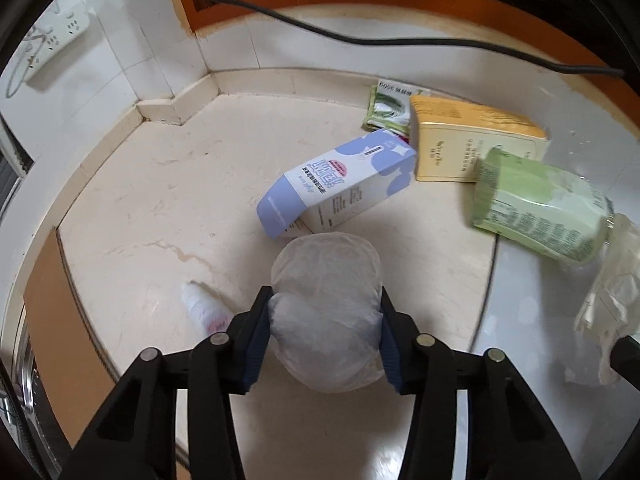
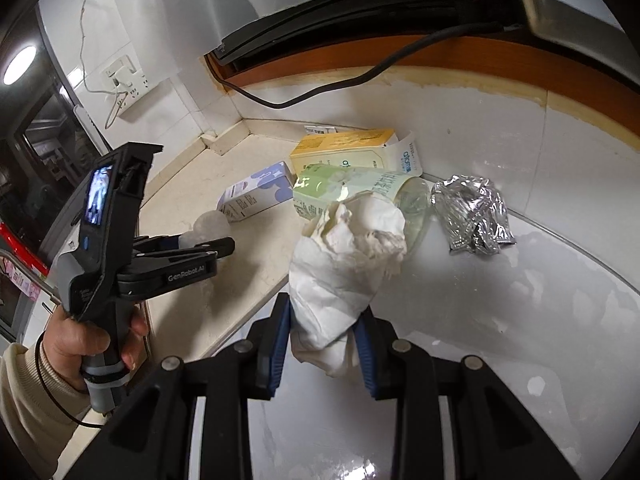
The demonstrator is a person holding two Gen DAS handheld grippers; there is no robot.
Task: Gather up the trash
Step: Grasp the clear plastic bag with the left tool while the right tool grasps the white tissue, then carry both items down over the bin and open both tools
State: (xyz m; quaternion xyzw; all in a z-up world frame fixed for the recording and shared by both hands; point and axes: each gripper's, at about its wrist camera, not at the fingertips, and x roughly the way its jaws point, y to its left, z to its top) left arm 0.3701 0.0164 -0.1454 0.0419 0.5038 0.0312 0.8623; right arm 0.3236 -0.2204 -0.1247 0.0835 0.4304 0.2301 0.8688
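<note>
Trash in grip: clear plastic wad (image 1: 326, 320), crumpled tissue (image 2: 344, 256).
Wad is clamped by left gripper (image 1: 326, 312) over the counter (image 1: 160, 200); tissue is pinched by right gripper (image 2: 324, 320). Left hand (image 2: 80, 340) is wrapped round its handle, angled downward; "GenRobot.AI" is read there.

Left hand-held gripper (image 1: 326, 312) and right hand-held gripper (image 2: 325, 328) both clamped.

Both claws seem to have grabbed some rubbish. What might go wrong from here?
The left gripper pinches a soft plastic wad that bulges past the pads; it might squirm out when lifted. The right gripper holds the tissue only by its lower end, so the loose top could tear or snag on the green bottle behind it. The small bottle lies beside the left fingers and might get knocked and roll.
</note>
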